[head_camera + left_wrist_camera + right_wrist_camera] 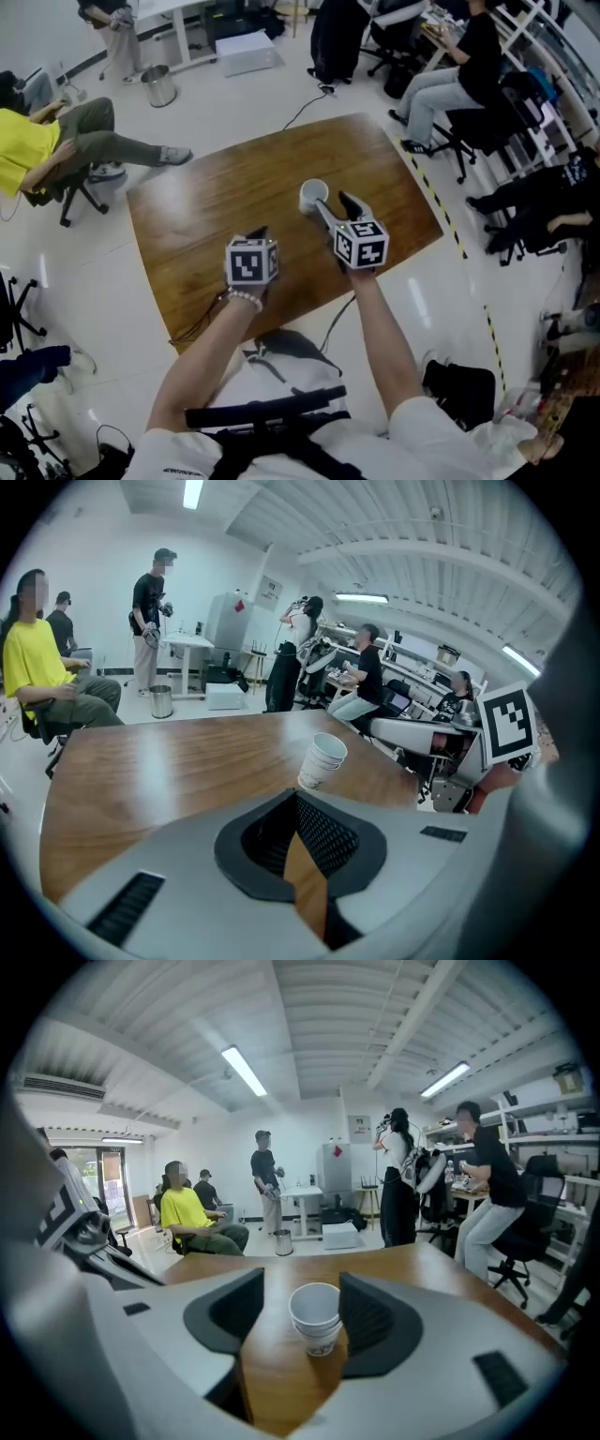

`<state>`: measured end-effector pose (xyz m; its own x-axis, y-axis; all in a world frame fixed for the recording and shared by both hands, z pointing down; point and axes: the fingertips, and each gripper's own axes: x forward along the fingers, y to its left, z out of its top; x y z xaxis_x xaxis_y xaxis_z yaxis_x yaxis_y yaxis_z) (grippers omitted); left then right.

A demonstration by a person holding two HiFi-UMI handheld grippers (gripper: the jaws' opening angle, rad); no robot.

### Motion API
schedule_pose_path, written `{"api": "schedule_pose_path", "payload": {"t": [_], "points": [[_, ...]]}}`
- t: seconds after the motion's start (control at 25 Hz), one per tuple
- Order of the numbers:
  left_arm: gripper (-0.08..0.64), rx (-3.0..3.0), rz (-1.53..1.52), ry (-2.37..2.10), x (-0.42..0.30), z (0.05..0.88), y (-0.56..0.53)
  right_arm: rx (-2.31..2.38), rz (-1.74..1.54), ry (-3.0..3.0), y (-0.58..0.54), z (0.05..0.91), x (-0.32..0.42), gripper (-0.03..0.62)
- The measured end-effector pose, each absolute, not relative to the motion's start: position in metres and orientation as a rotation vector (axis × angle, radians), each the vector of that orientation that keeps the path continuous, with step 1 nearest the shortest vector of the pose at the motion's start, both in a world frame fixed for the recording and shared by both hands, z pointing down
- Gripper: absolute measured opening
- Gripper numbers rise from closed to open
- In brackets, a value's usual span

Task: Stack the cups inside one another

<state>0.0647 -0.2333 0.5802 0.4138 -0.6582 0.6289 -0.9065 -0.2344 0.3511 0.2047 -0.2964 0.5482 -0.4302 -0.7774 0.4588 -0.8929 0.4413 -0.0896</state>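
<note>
A short stack of nested white paper cups (313, 195) stands upright on the brown wooden table (216, 202), towards its far right part. My right gripper (336, 208) hovers just on the near side of the stack, open. In the right gripper view the stack (316, 1316) shows between the two dark fingers of that gripper (302, 1288), with bare wood between it and the left finger. My left gripper (260, 232) is over the table's near edge, left of the right one. Its fingertips meet with nothing between them (296, 803). From there the stack (323, 759) lies ahead and slightly right.
Seated people ring the table: one in a yellow shirt (28, 141) at left, one in black (464, 70) on an office chair at far right. A metal bin (158, 84) stands beyond. Striped floor tape (441, 202) runs along the table's right side.
</note>
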Motion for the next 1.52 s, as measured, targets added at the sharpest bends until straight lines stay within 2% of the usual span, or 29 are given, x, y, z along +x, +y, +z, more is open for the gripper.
{"api": "schedule_pose_path", "payload": {"t": [0.28, 1.08, 1.52], "points": [[-0.008, 2.064, 0.480, -1.248, 0.046, 0.573, -0.191, 1.569, 0.507, -2.349, -0.243, 0.529, 0.199, -0.003], [-0.008, 2.213, 0.388, -1.137, -0.085, 0.535, -0.047, 1.720, 0.575, -2.246, -0.050, 0.503, 0.062, -0.003], [-0.008, 2.247, 0.394, -1.068, -0.085, 0.536, 0.008, 1.743, 0.687, -2.169, 0.028, 0.518, 0.043, -0.003]]}}
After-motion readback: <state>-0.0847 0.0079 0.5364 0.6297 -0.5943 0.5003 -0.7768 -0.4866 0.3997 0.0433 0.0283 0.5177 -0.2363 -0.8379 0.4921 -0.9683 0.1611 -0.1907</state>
